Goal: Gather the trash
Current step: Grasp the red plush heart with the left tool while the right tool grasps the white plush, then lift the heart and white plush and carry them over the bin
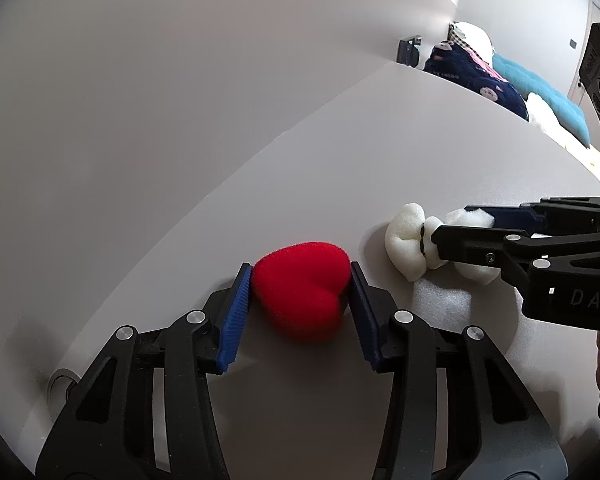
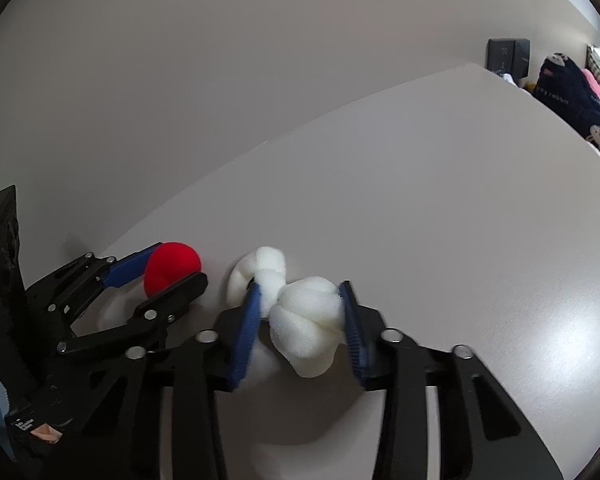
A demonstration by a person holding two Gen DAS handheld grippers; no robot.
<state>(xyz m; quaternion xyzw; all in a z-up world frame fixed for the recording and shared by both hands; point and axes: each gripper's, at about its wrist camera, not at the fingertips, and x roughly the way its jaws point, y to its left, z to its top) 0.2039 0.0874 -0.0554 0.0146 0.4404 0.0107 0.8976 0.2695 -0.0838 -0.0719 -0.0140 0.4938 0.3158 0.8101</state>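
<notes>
My left gripper (image 1: 302, 296) clamps the red foam heart (image 1: 302, 292); my right gripper (image 2: 300, 320) pinches the knotted white foam (image 2: 304, 320), both apparently for binning.

Left gripper (image 1: 301, 280): blue pads touch both sides of the red foam heart (image 1: 300, 290) on the white table (image 1: 440, 132). Right gripper (image 1: 456, 228) clamps knotted white foam (image 1: 406, 236) alongside.

- Soft, even indoor light; the left wrist view is brighter than the right
- A pale glare patch sits on the table (image 2: 556, 344) at lower right
- Fisheye bends the table edge, with black vignette in the corners
- The right gripper (image 2: 300, 320) looks slightly motion-blurred
</notes>
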